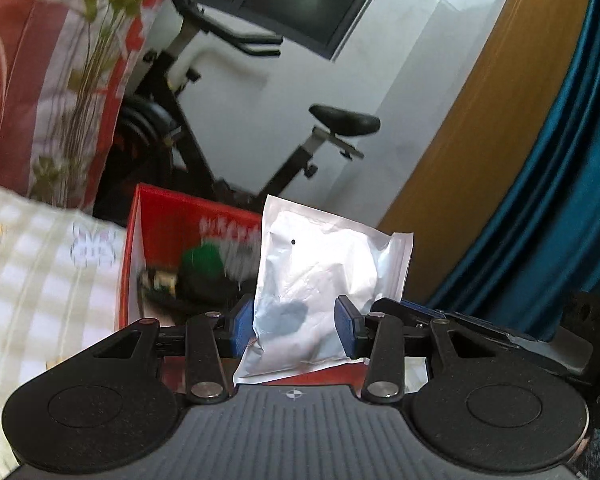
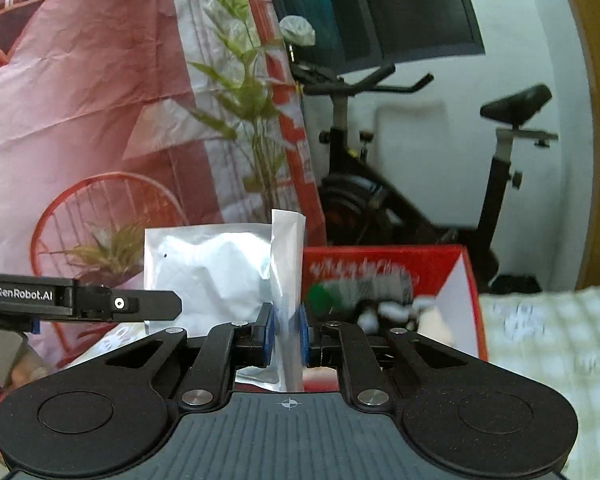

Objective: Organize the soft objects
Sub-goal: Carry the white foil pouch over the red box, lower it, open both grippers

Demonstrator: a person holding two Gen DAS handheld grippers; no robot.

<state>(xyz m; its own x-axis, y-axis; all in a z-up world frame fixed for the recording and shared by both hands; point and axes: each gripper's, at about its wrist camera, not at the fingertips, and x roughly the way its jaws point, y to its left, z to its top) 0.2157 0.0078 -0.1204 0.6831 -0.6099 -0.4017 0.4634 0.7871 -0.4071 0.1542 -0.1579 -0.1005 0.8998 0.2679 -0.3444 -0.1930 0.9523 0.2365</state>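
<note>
A white soft packet (image 1: pixel 324 280) is held up in the air by both tongs. In the left wrist view, the left tongs (image 1: pixel 296 326) are closed on the lower part of the packet, with one blue pad (image 1: pixel 242 322) pressed on each side. The packet is puffy and crinkled, and a small black dot is seen near its top. A dark blue patch shows through it low down.

In the right wrist view, the right tongs (image 2: pixel 287 334) are closed narrow on the thin side edge of the same packet (image 2: pixel 220 276). The edge is pinched flat between the blue pads (image 2: pixel 269 332). The left tongs (image 2: pixel 100 304) are seen from the side there, reaching in to the packet, and the words "GenRobot.AI" can be read on them.

Behind the packet, an open red box (image 1: pixel 172 232) is seen, also in the right wrist view (image 2: pixel 384 268). Something green and some blurry things are inside it; what they are cannot be told. A checked white cloth (image 1: pixel 40 280) lies beside the box. An exercise bike (image 2: pixel 420 160) stands by the white wall further back. A big red and pink sheet with green leaves (image 2: pixel 120 100) hangs beside the bike. A blue curtain (image 1: pixel 560 180) is seen in the left wrist view.
</note>
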